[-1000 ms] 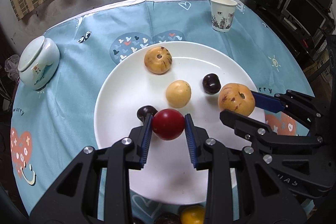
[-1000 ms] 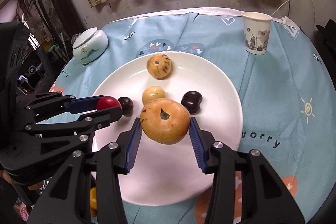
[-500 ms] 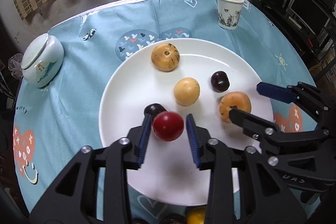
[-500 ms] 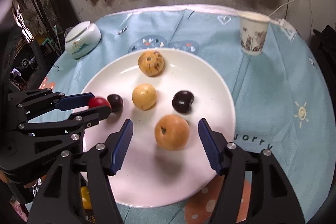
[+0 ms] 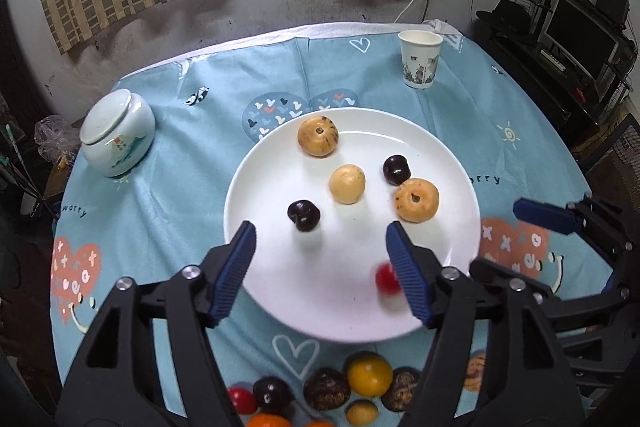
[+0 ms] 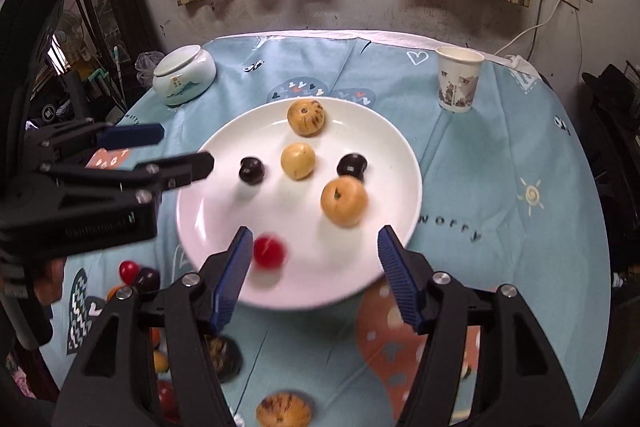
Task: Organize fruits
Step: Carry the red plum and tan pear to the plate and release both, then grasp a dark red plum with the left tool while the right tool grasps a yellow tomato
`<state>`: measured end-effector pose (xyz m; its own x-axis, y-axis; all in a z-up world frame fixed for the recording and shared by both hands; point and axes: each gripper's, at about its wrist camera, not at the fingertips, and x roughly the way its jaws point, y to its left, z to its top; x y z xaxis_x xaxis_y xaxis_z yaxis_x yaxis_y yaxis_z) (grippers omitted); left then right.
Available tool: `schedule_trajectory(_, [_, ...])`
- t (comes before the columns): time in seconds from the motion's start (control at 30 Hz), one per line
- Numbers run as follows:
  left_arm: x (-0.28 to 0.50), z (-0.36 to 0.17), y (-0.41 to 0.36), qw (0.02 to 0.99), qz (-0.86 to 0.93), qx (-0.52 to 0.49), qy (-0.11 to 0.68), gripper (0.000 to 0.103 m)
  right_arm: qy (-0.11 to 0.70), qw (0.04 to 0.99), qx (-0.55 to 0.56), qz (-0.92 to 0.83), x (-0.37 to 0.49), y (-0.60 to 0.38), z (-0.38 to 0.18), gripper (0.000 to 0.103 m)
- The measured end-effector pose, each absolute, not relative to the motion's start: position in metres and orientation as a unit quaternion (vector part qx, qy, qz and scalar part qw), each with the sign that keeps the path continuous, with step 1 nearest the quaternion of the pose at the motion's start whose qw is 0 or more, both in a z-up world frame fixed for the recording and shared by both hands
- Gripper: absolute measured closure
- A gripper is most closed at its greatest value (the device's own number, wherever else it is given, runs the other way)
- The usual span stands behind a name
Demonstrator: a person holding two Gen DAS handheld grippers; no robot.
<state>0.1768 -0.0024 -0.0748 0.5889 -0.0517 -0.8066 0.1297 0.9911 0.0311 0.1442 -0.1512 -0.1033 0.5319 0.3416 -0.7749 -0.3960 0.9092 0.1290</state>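
Note:
A white plate (image 5: 256, 171) (image 6: 384, 147) holds two orange-yellow fruits (image 5: 417, 199) (image 5: 318, 136), a pale yellow one (image 5: 347, 183) and two dark plums (image 5: 303, 215) (image 5: 396, 169). A small red fruit (image 5: 385, 278) (image 6: 269, 251) lies blurred near the plate's front rim, by the left gripper's right finger. My left gripper (image 5: 322, 263) (image 6: 168, 151) hovers above the plate's front, its jaws opening with nothing between them. My right gripper (image 6: 316, 267) (image 5: 520, 243) stands open above the front rim, free of the orange fruit (image 6: 344, 201).
A paper cup (image 5: 420, 59) stands at the back right and a lidded ceramic jar (image 5: 116, 131) at the left. Several loose fruits (image 5: 368, 375) (image 6: 284, 409) lie on the blue cloth in front of the plate. A cabinet with a monitor stands right of the table.
Both grippers let go of their fruits, opened wide and drew up and back from the plate. The red fruit rolled right along the front rim; the orange fruit stays where released.

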Motion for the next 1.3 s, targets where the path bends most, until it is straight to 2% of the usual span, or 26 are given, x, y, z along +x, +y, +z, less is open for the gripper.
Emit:
schedule_trajectory(0.17, [0.136,-0.066,0.017,0.895,-0.035,0.036,0.443,0.021,0.450,0.870,0.002,0.204,0.085,-0.172,-0.113,0.038])
schedule_trajectory(0.5, [0.029,-0.101,0.072,0.867,-0.009,0.000,0.498,0.021,0.495,0.829,0.003,0.260,-0.026,-0.170,-0.157,0.038])
schedule_trajectory(0.77, [-0.034,-0.144,0.057,0.826,-0.059,-0.008,0.561,0.021,0.473,0.819,-0.147,0.290,-0.050,-0.128,-0.178,0.038])
schedule_trajectory(0.93, [-0.049,-0.153,0.029,0.813,-0.100,-0.003,0.574,0.021,0.477,0.799,-0.186,0.315,-0.034,-0.115,-0.191,0.059])
schedule_trajectory(1.0, [-0.051,-0.154,0.018,0.810,-0.112,0.004,0.575,0.021,0.480,0.796,-0.178,0.323,-0.028,-0.115,-0.192,0.063])
schedule_trajectory(1.07, [-0.050,-0.155,0.010,0.810,-0.119,0.008,0.575,0.021,0.483,0.795,-0.173,0.325,-0.026,-0.119,-0.189,0.074])
schedule_trajectory(1.13, [-0.046,-0.155,0.001,0.806,-0.130,0.009,0.577,0.021,0.489,0.793,-0.150,0.331,-0.026,-0.128,-0.184,0.090])
schedule_trajectory(1.3, [-0.033,-0.162,-0.025,0.803,-0.151,0.018,0.577,0.021,0.510,0.789,-0.116,0.323,-0.028,-0.154,-0.184,0.093])
